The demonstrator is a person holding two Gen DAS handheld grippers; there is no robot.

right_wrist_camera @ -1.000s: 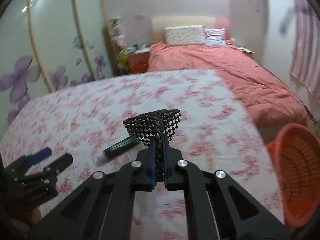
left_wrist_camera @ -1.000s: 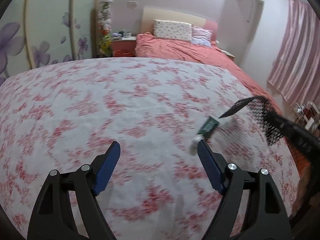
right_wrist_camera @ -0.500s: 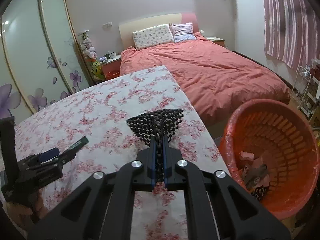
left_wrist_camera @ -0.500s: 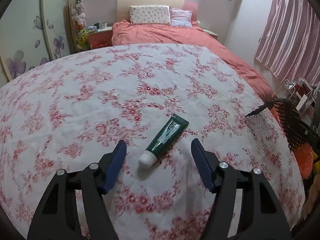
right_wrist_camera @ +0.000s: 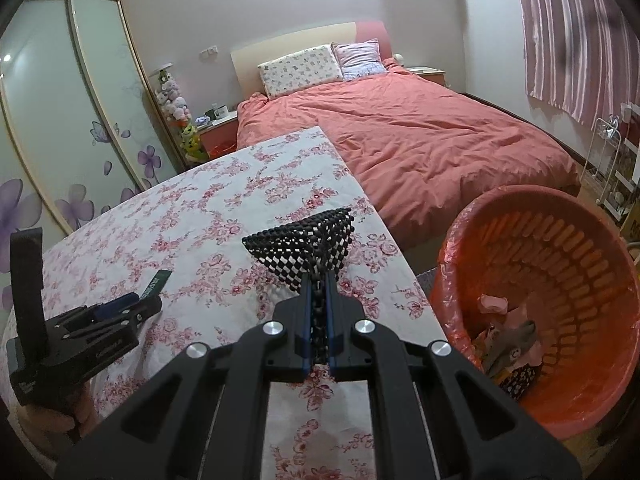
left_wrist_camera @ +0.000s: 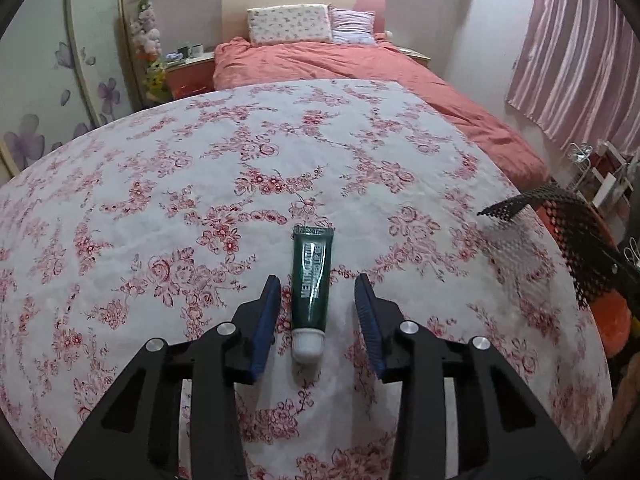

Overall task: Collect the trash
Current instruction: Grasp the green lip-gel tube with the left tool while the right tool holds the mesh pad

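Straddling glossy green tube (left_wrist_camera: 311, 280) | black mesh (right_wrist_camera: 310, 242) pinched | slatted orange basket (right_wrist_camera: 560, 280)

The left wrist view looked from close above the floral tablecloth (left_wrist_camera: 200, 168), forward along its fingers toward the bed (left_wrist_camera: 360, 68) beyond the table's far edge. The right wrist view sat at the cloth's right edge (right_wrist_camera: 208, 216), higher, facing the same bed (right_wrist_camera: 420, 132), with the orange basket (right_wrist_camera: 480, 240) just right of the cloth. Both views shared the cloth, the bed, the green tube (left_wrist_camera: 311, 276) (right_wrist_camera: 156, 282) on the cloth and the black mesh piece (left_wrist_camera: 576, 248) (right_wrist_camera: 308, 244).
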